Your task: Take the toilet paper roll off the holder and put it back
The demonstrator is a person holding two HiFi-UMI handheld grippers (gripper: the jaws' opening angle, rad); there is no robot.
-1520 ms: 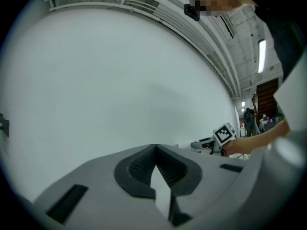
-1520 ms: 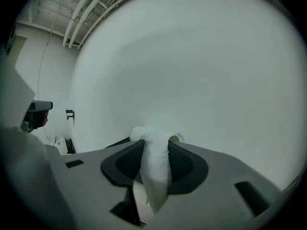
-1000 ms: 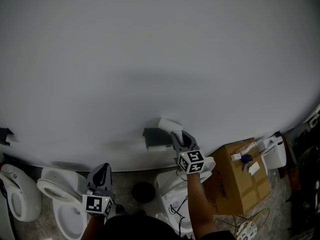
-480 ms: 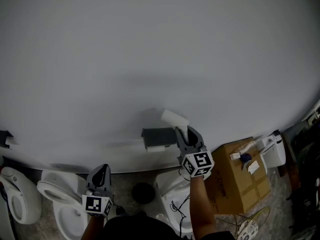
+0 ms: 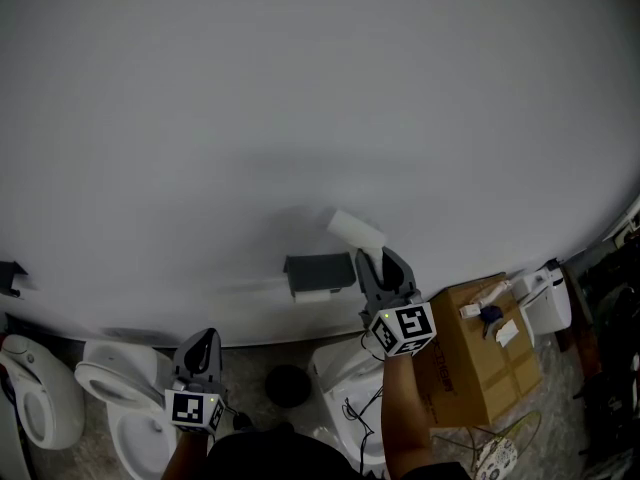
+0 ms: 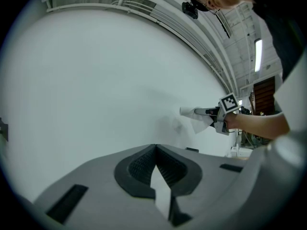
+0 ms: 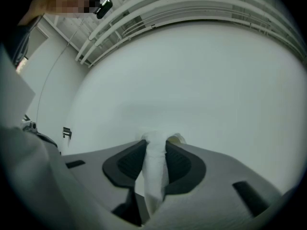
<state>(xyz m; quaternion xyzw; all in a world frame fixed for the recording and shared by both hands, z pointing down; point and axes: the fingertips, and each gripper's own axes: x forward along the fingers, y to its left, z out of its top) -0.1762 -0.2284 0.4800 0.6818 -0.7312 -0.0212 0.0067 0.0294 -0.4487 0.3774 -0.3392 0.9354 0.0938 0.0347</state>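
The white toilet paper roll [image 5: 355,230] is up in the air against the white wall, above and to the right of the dark grey holder [image 5: 320,271] fixed to the wall. My right gripper [image 5: 378,260] is shut on it; in the right gripper view the roll [image 7: 154,169] is squeezed between the two dark pads [image 7: 127,164]. From the left gripper view the roll [image 6: 188,111] sticks out of the right gripper [image 6: 209,113], with a loose sheet hanging below. My left gripper [image 5: 205,340] stays low at the left, jaws shut with nothing in them.
Two white toilets [image 5: 125,403] [image 5: 28,393] stand at the lower left and another [image 5: 345,393] under my right arm. A cardboard box [image 5: 480,358] with small items on top sits at the right. A black round object [image 5: 287,383] lies on the floor.
My right gripper has risen and shifted right with the roll, carrying it from beside the holder to above it. The left gripper has not moved.
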